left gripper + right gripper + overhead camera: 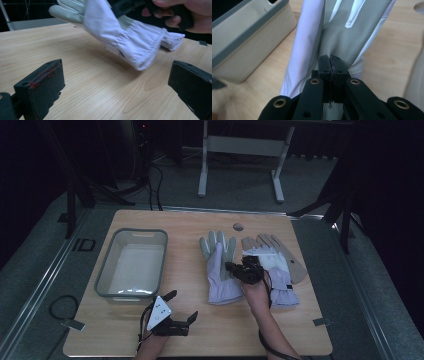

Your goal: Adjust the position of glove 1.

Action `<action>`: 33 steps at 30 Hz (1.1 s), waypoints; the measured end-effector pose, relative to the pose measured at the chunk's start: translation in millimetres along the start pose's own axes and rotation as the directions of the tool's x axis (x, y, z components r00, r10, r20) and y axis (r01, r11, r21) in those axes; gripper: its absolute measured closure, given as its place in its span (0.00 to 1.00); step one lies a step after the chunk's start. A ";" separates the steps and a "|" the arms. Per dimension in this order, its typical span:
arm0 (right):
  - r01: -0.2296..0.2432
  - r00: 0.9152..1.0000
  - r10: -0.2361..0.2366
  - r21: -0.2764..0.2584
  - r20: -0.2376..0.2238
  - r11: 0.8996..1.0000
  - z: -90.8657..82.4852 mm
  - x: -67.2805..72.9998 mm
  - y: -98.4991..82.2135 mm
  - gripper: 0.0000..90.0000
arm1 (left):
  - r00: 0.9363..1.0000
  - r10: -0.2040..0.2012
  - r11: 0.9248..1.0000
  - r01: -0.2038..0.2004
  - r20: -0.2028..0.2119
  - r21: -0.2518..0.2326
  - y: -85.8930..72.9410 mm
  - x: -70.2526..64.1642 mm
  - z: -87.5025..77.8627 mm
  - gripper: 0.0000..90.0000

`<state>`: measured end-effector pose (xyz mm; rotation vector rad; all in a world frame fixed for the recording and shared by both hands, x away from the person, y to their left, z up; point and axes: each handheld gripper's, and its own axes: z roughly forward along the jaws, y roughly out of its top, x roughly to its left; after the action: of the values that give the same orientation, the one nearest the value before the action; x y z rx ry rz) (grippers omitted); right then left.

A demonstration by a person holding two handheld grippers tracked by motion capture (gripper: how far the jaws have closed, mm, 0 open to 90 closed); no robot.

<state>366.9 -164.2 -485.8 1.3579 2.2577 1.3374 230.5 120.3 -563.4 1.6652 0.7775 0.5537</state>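
Note:
A lavender glove [220, 270] with a grey palm lies fingers-away in the middle of the wooden table. My right gripper [230, 267] is shut on its grey palm fabric [342, 32], its jaws pressed together [331, 62]. In the left gripper view the glove [120, 35] hangs tilted above the wood, cuff lowest, under the person's right hand [190, 17]. My left gripper [182, 305] rests near the table's front edge, open [115, 77], with bare wood between its fingers [42, 85].
A grey-rimmed empty bin [137, 232] stands at the left, close beside the held glove [249, 40]. More gloves, beige and white [280, 260], lie just right of the right hand. A round grommet [238, 226] sits at the table's far edge.

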 end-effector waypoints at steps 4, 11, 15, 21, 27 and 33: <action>-0.027 0.999 0.028 -0.012 0.032 1.000 -5.0 -5.9 -12.4 0.98 | 1.000 -0.002 1.000 0.002 -0.001 0.002 0.1 -0.1 0.0 0.01; -0.064 0.996 0.062 0.038 0.061 0.997 17.4 -19.4 -24.0 0.98 | 1.000 -0.001 1.000 0.001 0.001 0.003 0.1 -0.1 0.2 0.01; -0.073 0.994 0.068 0.061 0.082 0.995 30.7 -29.1 -26.1 0.98 | 1.000 0.002 1.000 -0.002 0.001 0.003 0.1 -0.2 0.2 0.01; -0.058 0.993 0.048 0.093 0.112 0.994 46.3 -33.3 -29.6 0.97 | 1.000 0.003 1.000 -0.003 0.001 0.003 0.1 -0.3 0.2 0.01; -0.044 0.993 0.034 0.085 0.112 0.995 40.4 -30.0 -26.0 0.80 | 1.000 0.000 1.000 0.000 0.001 0.002 0.1 0.0 0.1 0.01; 0.011 0.996 -0.018 0.072 0.088 0.997 21.0 -28.8 -13.2 0.65 | 1.000 0.004 1.000 -0.004 -0.002 0.002 0.1 -0.5 0.1 0.01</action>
<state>386.7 -176.4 -515.9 1.3918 2.2721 1.1785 230.2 119.8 -563.3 1.6689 0.7764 0.5581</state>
